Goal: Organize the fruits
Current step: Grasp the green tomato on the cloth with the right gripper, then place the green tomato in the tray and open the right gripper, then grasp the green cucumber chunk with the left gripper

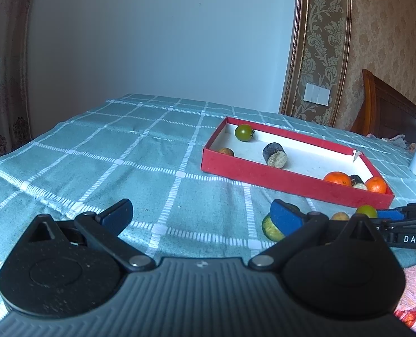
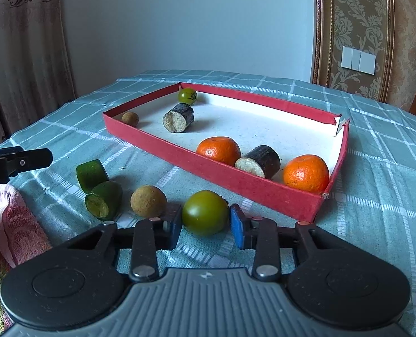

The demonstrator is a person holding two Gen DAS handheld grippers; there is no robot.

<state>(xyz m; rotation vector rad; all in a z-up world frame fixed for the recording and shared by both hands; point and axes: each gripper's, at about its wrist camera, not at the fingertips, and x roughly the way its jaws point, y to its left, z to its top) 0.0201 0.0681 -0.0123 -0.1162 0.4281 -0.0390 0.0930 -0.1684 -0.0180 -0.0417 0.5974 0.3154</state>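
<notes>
R tool (image 2: pixel 205 223): my pads flank green tomato (image 2: pixel 205 212), not yet clamped, to lift it.
L tool (image 1: pixel 201 217): spread wide, idle.
Red box (image 2: pixel 230 178): ahead, drop spot.

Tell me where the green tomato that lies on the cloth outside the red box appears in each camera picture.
Left wrist view: the round green tomato outside the box sits low at the right, partly hidden behind the left gripper frame.
Right wrist view: the same tomato lies low in the middle, between the blue pads of the right gripper.
Shared landmark: the shallow red cardboard box, just behind the tomato in both views.
</notes>
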